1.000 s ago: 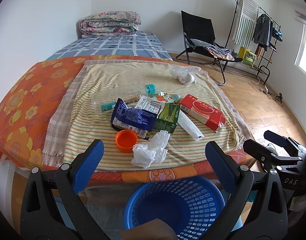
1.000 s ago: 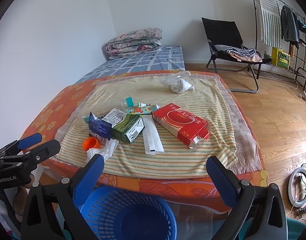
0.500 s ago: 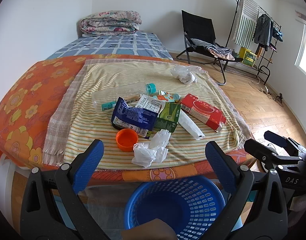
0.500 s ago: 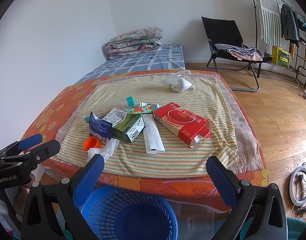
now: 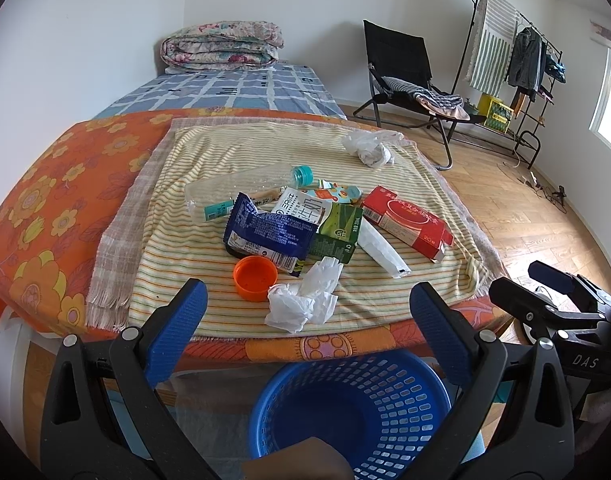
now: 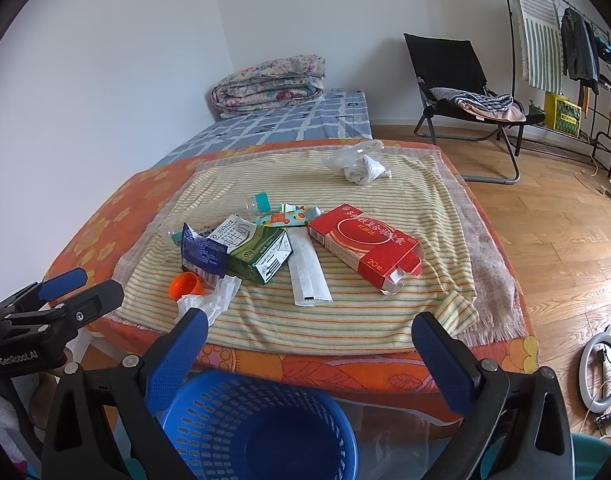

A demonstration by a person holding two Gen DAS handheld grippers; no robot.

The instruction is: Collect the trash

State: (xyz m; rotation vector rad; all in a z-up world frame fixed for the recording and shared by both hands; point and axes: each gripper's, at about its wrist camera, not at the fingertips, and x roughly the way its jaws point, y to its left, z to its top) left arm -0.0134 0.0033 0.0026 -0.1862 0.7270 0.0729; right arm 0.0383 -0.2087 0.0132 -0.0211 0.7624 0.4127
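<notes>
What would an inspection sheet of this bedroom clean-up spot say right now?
Surface: striped cloth over an orange floral cover.
Job's things: red carton, green milk carton, blue wrapper, clear bottle, orange cap, crumpled tissue, far plastic wad; blue basket below the edge.
Clutter: folded quilt.
Grippers: left gripper open, holding nothing; right gripper open, holding nothing.
Cables: some on the floor.
Surroundings: black chair, clothes rack, ring light.
</notes>
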